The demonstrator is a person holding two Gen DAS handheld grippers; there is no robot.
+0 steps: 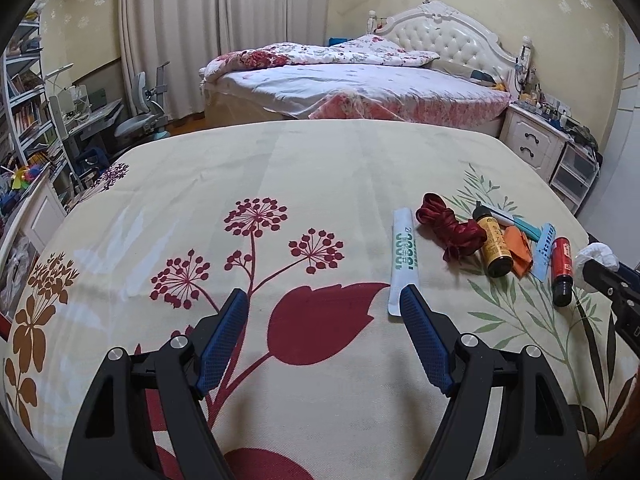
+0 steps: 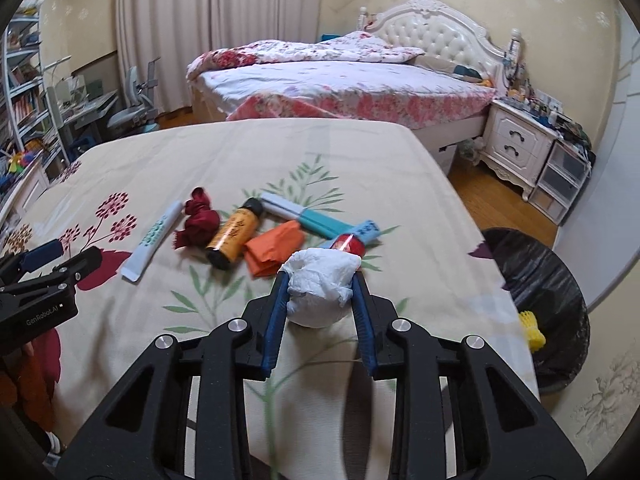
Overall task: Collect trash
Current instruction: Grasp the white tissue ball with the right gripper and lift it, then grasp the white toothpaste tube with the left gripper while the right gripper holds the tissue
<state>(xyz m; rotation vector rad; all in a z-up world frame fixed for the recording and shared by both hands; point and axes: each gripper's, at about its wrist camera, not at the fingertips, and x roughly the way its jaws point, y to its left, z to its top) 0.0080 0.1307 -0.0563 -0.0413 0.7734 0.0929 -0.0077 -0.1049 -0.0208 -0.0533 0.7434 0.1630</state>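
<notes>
While the right tongs clench a crumpled white tissue ball between both blue pads, the ball hangs just above the desk, which has a cream cloth w/ printed flowers and leaves. The left tongs are released, jaws wide apart, nothing between them, hovering over the red tulip print. One blue pad is just beside the near end of a white sachet w/ green print.

Other trash lies in a loose row on the cloth: a dark red ribbon bundle, a yellow bottle w/ black cap, an orange paper piece, a teal and white flat pack, a light blue strip w/ dots and a small red bottle. The red bottle is partly hidden behind the tissue in the right wrist view.

Right of the desk, on the floor, stands a bin w/ black bag; a yellow foam net is inside. A bed is further back.
</notes>
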